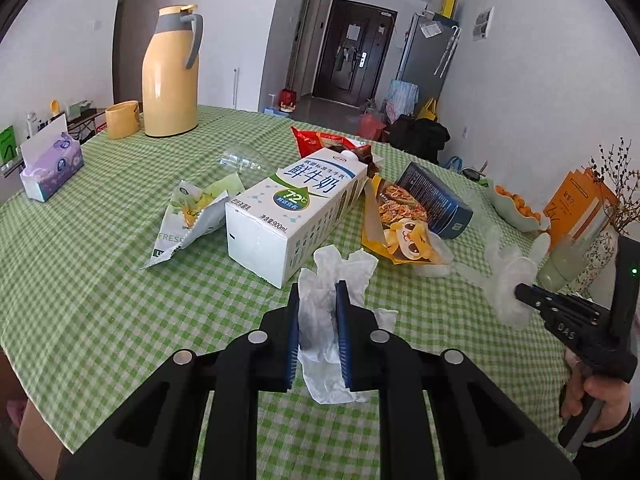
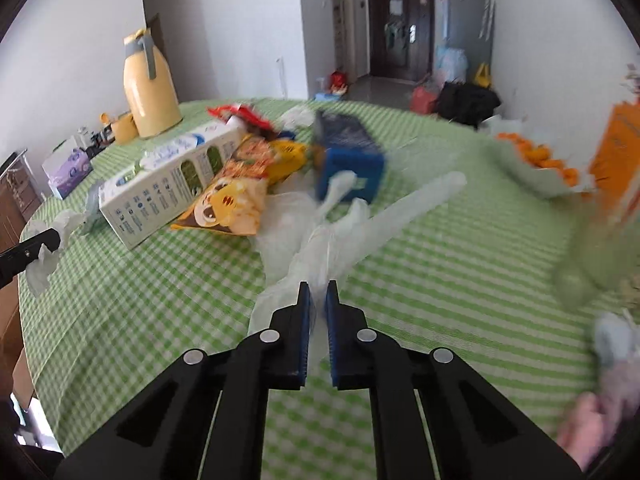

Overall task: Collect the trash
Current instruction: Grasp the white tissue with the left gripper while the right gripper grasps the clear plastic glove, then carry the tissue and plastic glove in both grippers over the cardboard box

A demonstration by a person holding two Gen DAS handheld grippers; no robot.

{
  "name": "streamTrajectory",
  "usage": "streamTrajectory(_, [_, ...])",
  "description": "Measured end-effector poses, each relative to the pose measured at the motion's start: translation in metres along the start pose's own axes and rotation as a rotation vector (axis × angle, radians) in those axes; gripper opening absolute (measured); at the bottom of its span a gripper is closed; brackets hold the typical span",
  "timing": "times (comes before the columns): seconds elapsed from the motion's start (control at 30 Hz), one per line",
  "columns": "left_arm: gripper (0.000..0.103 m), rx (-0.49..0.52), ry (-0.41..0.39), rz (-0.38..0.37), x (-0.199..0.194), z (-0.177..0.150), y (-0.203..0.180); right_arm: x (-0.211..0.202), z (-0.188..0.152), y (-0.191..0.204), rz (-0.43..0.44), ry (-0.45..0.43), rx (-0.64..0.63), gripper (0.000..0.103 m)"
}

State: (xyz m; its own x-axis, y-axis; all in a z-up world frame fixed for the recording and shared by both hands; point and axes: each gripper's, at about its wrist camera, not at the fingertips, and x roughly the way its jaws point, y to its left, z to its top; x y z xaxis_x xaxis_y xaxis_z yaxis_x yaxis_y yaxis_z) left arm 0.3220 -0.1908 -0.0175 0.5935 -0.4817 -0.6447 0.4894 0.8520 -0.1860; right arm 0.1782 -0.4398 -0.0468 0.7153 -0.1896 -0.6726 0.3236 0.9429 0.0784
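Observation:
My left gripper (image 1: pixel 318 286) is shut on a crumpled white tissue (image 1: pixel 340 268), held a little above the green checked tablecloth (image 1: pixel 100 280). My right gripper (image 2: pixel 318 285) is shut on a clear plastic glove (image 2: pixel 360 224), whose fingers trail forward over the cloth. The left wrist view shows that right gripper (image 1: pixel 520 292) at the right with the glove (image 1: pixel 508 276) hanging from its tip. Behind the tissue lie a white milk carton (image 1: pixel 296 208) on its side, a yellow snack bag (image 1: pixel 400 224), a red bag (image 1: pixel 320 140), a dark blue box (image 1: pixel 432 200) and a torn green-white wrapper (image 1: pixel 192 216).
A yellow thermos jug (image 1: pixel 170 72) and a yellow cup (image 1: pixel 122 118) stand at the far left, with a purple tissue box (image 1: pixel 52 168) near the left edge. A bowl of oranges (image 1: pixel 516 208), an orange card (image 1: pixel 576 204) and a vase of twigs (image 1: pixel 616 200) are at the right.

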Motion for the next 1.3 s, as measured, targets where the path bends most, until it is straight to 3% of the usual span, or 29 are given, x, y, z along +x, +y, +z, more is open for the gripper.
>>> streamTrajectory(0.17, [0.013, -0.001, -0.034, -0.019, -0.027, -0.003, 0.001, -0.055, 0.003, -0.005, -0.026, -0.097, -0.014, 0.007])
streamTrajectory(0.27, [0.013, -0.007, -0.053, -0.022, -0.039, -0.005, 0.003, -0.068, 0.004, 0.005, -0.01, -0.125, -0.04, 0.007])
streamTrajectory(0.4, [0.013, -0.02, -0.082, -0.018, -0.056, -0.008, 0.012, -0.07, 0.008, 0.033, 0.04, -0.136, -0.089, 0.007])
streamTrajectory(0.57, [0.013, -0.119, -0.125, 0.051, -0.088, -0.013, 0.064, -0.052, 0.018, 0.084, 0.133, -0.11, -0.169, 0.007])
streamTrajectory(0.77, [0.013, -0.27, -0.192, 0.234, -0.151, -0.035, 0.158, -0.027, 0.023, 0.189, 0.317, -0.067, -0.329, 0.007])
streamTrajectory(1.03, [0.013, -0.521, -0.225, 0.531, -0.242, -0.096, 0.294, -0.007, 0.001, 0.386, 0.674, 0.029, -0.605, 0.007])
streamTrajectory(1.17, [0.013, -0.621, -0.201, 0.619, -0.265, -0.128, 0.349, -0.005, -0.019, 0.477, 0.87, 0.138, -0.72, 0.007])
streamTrajectory(1.3, [0.013, -0.703, -0.165, 0.64, -0.267, -0.153, 0.39, 0.004, -0.035, 0.546, 0.986, 0.271, -0.789, 0.007])
